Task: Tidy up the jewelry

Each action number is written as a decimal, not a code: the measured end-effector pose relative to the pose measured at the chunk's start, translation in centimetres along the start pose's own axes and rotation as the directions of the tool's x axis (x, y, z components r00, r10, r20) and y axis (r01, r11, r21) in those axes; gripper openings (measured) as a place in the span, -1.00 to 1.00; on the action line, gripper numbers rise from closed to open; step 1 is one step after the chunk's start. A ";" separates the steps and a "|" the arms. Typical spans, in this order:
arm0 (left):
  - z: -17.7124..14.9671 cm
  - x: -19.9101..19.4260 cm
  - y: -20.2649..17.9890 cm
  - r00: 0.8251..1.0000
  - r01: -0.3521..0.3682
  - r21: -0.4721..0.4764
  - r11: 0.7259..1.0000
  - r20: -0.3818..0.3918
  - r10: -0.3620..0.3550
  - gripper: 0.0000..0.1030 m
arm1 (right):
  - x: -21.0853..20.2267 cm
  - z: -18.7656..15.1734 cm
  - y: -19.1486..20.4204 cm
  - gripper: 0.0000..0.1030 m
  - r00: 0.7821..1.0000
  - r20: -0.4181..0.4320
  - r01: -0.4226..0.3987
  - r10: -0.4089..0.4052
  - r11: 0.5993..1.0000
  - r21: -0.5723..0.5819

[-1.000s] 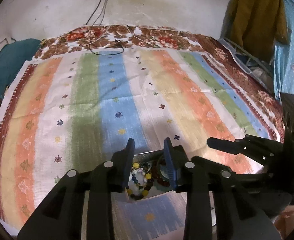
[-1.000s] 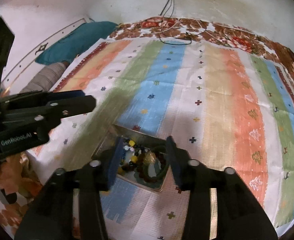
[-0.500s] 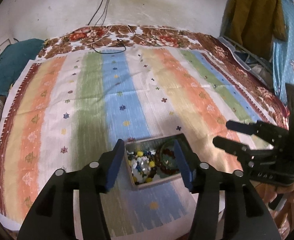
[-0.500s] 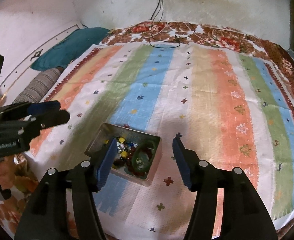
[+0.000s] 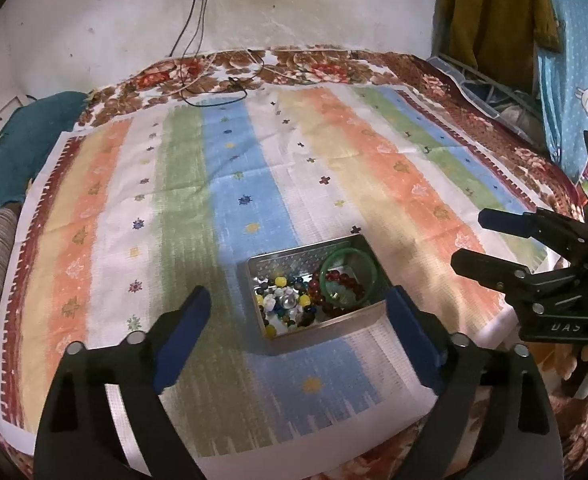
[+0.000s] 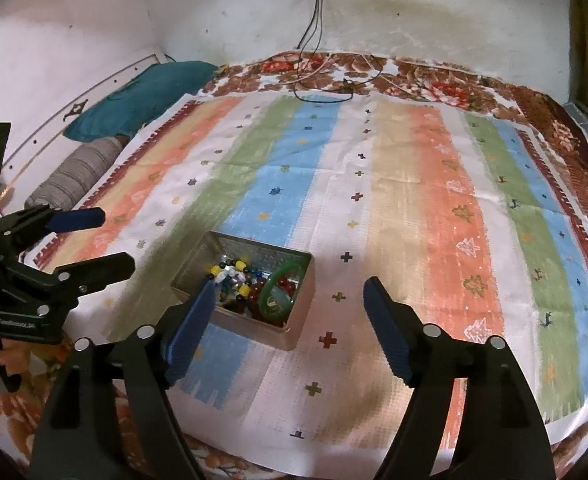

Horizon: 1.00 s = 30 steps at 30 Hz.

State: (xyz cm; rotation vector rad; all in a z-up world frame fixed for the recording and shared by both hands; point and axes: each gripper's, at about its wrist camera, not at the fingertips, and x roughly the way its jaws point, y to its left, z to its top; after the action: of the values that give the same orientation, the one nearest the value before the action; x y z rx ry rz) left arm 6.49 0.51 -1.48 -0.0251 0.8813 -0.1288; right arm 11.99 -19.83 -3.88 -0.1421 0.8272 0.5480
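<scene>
On the striped bedspread (image 5: 221,168) sits the metal tin (image 5: 326,326) of beads, both grippers, left (image 5: 298,312) and right (image 6: 289,296), just spread wide and empty; only left view shows hanging clothes (image 5: 494,12).

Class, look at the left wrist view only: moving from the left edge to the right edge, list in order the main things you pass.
Teal pillow → striped mat → metal tin of beads → green bangle inside the tin's right part → right gripper, jaws open and empty → blue dotted cloth.
</scene>
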 end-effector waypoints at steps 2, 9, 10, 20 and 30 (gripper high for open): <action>-0.4 -0.1 0.0 1.000 0.004 0.001 1.000 -0.001 -0.004 0.84 | -0.4 -0.2 0.0 0.59 1.000 0.016 -0.003 0.003 1.000 0.005; -1.4 -0.9 -0.5 0.999 -0.050 0.013 0.999 0.020 0.050 0.89 | -1.2 -0.7 0.6 0.76 0.999 0.031 -0.014 0.015 1.000 -0.014; -1.5 -1.0 -0.5 0.998 -0.061 0.016 0.998 0.026 0.061 0.89 | -1.3 -0.7 0.7 0.81 0.999 0.037 -0.013 0.014 1.000 -0.019; -2.2 -2.2 0.3 0.997 -0.054 -0.040 0.998 0.044 0.056 0.89 | -2.2 -1.1 1.3 0.85 0.998 0.066 -0.007 0.009 1.000 -0.028; -2.3 -2.7 0.1 0.997 -0.039 -0.043 0.998 0.061 0.042 0.89 | -2.1 -1.2 1.6 0.86 0.998 0.061 -0.015 0.018 0.999 -0.044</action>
State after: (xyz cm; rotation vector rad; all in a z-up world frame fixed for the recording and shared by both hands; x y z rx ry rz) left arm 2.99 1.02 -0.87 -0.0504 0.8226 -0.0713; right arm 9.24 -19.75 -3.05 -0.1576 0.7578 0.5832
